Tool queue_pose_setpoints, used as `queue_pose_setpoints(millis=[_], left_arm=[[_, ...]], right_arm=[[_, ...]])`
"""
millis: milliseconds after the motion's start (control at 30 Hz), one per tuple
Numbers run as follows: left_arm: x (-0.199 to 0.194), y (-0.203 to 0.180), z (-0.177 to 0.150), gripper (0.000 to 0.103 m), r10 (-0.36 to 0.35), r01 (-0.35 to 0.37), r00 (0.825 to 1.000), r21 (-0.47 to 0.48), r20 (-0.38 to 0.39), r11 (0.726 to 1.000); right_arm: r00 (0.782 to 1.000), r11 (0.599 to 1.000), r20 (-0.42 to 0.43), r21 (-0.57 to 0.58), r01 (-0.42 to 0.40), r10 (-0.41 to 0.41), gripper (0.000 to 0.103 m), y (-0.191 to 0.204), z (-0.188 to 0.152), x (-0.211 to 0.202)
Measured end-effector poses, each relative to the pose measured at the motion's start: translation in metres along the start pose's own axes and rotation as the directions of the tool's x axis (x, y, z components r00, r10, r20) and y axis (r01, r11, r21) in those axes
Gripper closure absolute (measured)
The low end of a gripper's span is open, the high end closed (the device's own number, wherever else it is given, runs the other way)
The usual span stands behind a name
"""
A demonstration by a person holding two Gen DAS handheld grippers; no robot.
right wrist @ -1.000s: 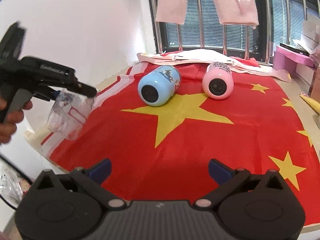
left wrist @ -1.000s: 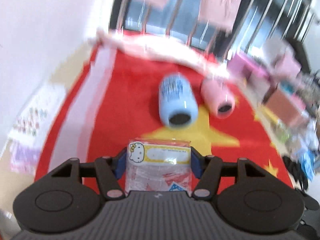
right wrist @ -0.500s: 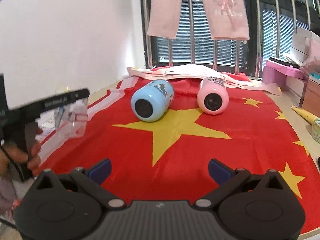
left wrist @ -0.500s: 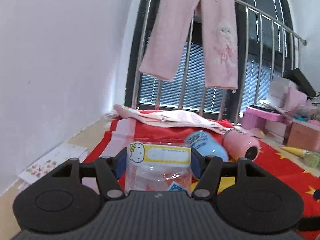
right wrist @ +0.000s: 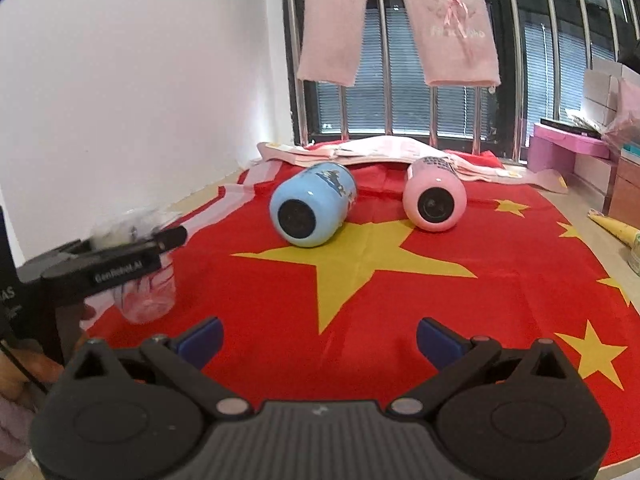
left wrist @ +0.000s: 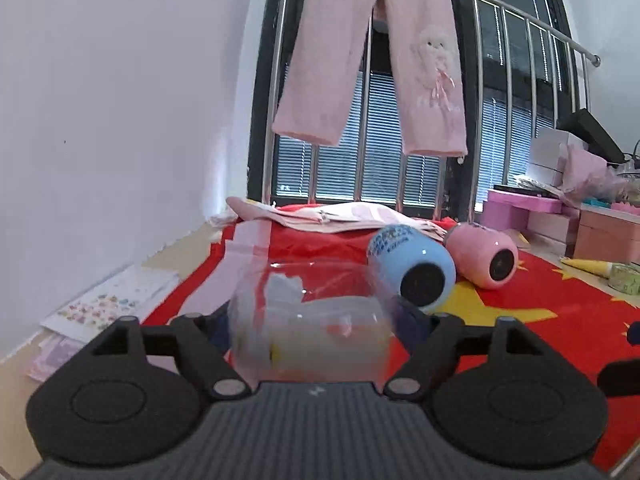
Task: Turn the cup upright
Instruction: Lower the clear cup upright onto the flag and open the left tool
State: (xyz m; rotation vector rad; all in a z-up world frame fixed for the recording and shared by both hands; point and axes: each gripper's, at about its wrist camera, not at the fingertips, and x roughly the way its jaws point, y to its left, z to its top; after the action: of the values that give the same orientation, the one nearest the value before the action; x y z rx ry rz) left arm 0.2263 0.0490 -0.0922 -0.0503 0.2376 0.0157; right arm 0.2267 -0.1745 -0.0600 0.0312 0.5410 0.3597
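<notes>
Red flag cloth [right wrist: 400, 300] covers surface; blue cup [right wrist: 312, 210], pink cup [right wrist: 435, 196] on sides.

Ahead of the tongs a red flag [right wrist: 400, 300] with yellow stars covers the floor. Far ahead, pink trousers [right wrist: 396, 20] hang on window bars; pink boxes [left wrist: 520, 212] sit right.

Left tongs [left wrist: 312, 332] closed on cup [left wrist: 308, 320]; right tongs [right wrist: 320, 338] wide apart.
</notes>
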Motion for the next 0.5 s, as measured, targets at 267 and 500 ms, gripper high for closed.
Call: queue_pose_setpoints(millis=[267, 500], left_arm=[[-0.027, 0.001, 0.007, 0.000, -0.021, 0.020, 0.999, 0.028, 0.033, 0.999], [-0.110, 0.000, 0.038, 0.000, -0.021, 0.018, 0.997, 0.028, 0.080, 0.999]], right_arm=[[0.995, 0.999, 0.095, -0.031, 0.014, -0.011, 0.000, 0.009, -0.011, -0.020], [0.968, 0.999, 0.250, -0.038, 0.003, 0.007, 0.000, 0.024, -0.015, -0.088]])
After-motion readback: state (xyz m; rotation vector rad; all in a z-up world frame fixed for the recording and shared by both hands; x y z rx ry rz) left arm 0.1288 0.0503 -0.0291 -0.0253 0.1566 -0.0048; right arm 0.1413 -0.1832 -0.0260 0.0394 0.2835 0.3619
